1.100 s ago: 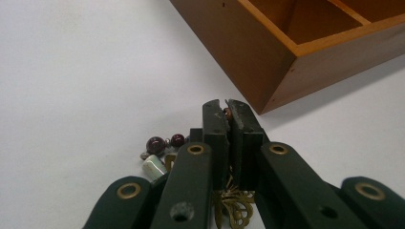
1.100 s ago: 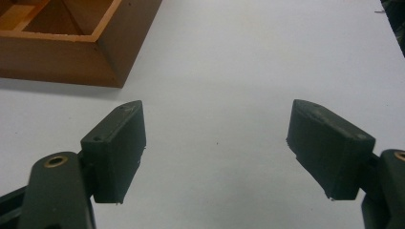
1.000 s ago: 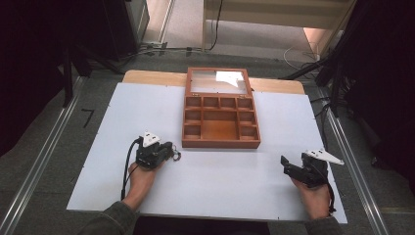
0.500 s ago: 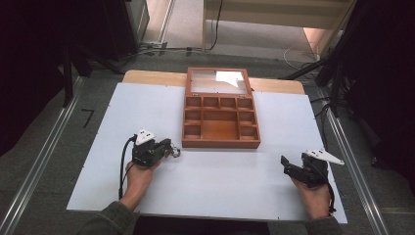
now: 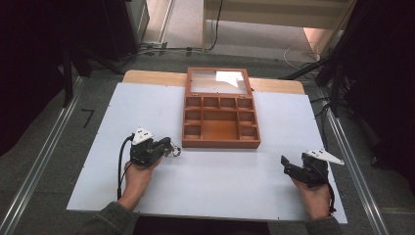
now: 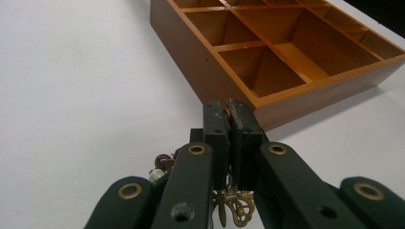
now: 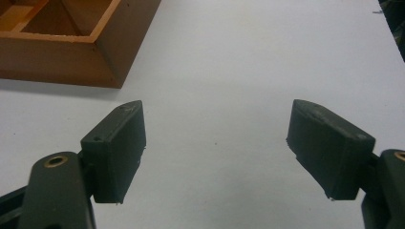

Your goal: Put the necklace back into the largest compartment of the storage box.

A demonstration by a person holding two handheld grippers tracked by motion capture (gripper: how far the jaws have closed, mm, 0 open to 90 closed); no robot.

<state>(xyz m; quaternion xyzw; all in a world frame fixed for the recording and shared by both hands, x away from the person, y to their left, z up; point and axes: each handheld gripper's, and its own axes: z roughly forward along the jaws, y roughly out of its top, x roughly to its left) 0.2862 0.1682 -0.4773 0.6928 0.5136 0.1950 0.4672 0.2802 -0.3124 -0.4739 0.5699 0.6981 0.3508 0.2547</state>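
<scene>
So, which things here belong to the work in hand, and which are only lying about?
In the work:
- left gripper, shut on a beaded trinket
- wooden tray with compartments, its glass lid open
- right gripper, open, resting on the white table

Lying about:
- cables on the floor behind the table
- dark equipment at the far left

Left tool (image 5: pixel 172 147) neared box (image 5: pixel 221 142), seemingly.

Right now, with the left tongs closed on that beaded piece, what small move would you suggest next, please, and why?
Probably carry the left tongs forward over the wooden box. They are shut on the beaded jewellery, just short of the box's near corner, and its compartments look empty.
</scene>
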